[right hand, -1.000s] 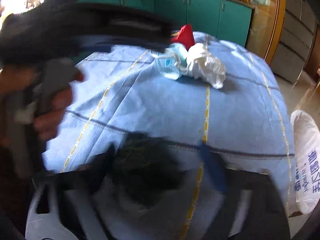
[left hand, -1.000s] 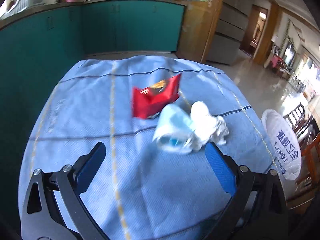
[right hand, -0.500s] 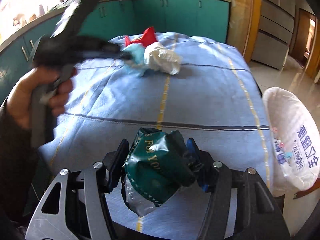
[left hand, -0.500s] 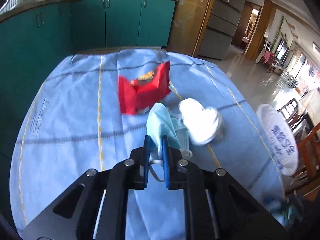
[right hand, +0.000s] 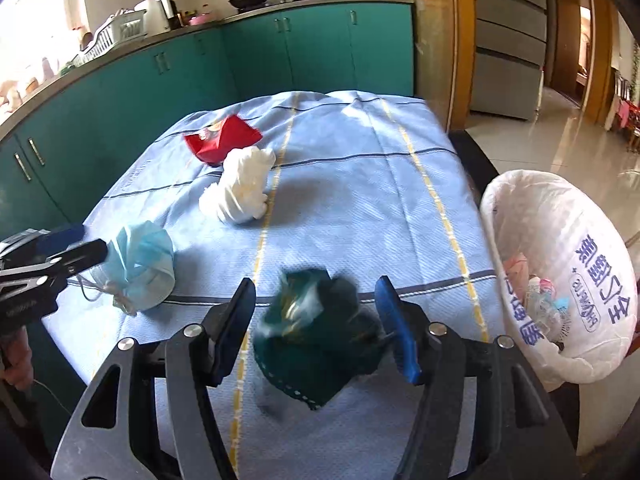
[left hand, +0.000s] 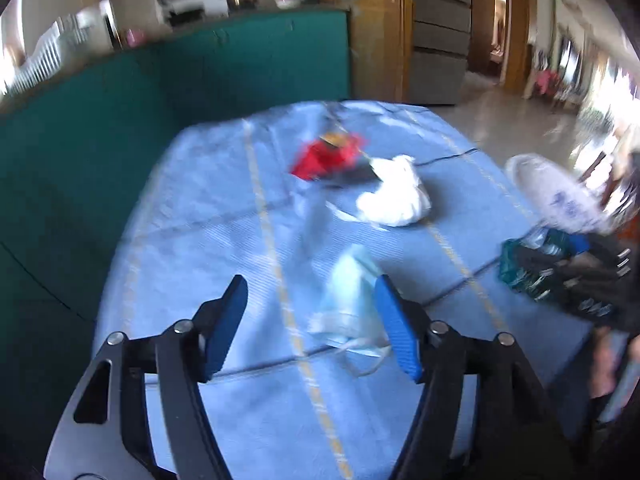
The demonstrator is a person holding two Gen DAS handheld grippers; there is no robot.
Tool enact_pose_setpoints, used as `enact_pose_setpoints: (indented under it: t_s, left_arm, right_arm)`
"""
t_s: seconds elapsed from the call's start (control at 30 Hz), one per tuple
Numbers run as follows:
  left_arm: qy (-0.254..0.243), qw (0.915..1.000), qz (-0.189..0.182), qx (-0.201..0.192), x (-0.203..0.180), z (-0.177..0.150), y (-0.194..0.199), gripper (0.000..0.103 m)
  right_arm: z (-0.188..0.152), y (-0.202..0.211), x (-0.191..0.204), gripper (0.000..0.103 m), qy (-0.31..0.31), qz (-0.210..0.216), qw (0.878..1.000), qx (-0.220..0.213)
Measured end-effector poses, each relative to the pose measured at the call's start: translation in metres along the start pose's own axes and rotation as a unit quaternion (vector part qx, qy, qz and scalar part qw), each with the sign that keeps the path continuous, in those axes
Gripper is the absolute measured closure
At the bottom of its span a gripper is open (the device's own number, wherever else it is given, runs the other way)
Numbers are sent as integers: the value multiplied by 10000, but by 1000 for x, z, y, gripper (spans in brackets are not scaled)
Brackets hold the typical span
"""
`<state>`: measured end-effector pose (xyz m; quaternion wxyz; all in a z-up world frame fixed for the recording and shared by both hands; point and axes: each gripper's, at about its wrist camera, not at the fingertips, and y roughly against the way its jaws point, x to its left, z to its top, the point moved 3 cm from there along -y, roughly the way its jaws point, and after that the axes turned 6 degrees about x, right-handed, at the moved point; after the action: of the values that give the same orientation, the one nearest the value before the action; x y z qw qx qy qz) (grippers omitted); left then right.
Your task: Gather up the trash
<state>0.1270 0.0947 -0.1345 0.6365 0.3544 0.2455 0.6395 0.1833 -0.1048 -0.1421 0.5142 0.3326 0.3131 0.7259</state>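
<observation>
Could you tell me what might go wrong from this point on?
The right gripper's jaws have just been opening with the green wrapper loose between them, over the table, not the bin bag: it may land short. The left gripper's jaws have just been opening too; the mask sits between them ungripped and may stay behind.

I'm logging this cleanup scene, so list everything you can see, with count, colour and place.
face mask: one, light blue, on the cloth between the left gripper's fingers
wrapper: one, dark green, between the right gripper's fingers
tissue wad: one, white, mid-table
snack packet: one, red, behind the tissue wad
tablecloth: one, blue with yellow stripes, over the table
bin bag: one, white with blue print, beside the table, trash inside
cabinets: teal, behind the table
left gripper: black, blue pads, jaws just opened
right gripper: black, blue pads, jaws just opened slightly
</observation>
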Motion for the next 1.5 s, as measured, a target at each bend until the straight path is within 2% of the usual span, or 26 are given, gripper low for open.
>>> enact_pose_setpoints:
  t_s: [0.07,0.13,0.53,0.6,0.93,1.23,1.4,1.5]
  left_arm:
    - [-199,9996,173,-65,-6,-1,4,25]
    - [-220,9997,98,-73,-9,-1,4,21]
    - [-267,9996,-58,61,-17,-6,-1,17]
    - [-262,9996,-108,78,-18,-7,-3,16]
    - [-11,9968,-775,215,-32,-10,-27,14]
    - [89,9969,-688,373,-34,-10,-43,14]
    - [16,9982,-431,428,-40,-8,-45,14]
    - [-28,9984,-421,380,-44,-5,-43,14]
  right_arm:
    - [-2,2,-2,34,-23,-33,10000,-3]
    - [-5,6,-6,30,-55,-86,9999,-33]
    - [-15,14,-20,19,-135,-356,9993,-48]
    - [-19,14,-21,14,-153,-381,9992,-15]
    - [-34,6,-25,13,-126,-460,9987,182]
    - [-37,2,-24,13,-46,-550,9982,243]
    - [-39,-7,-21,13,30,-541,9980,318]
    - [-40,-14,-14,13,124,-584,9975,365]
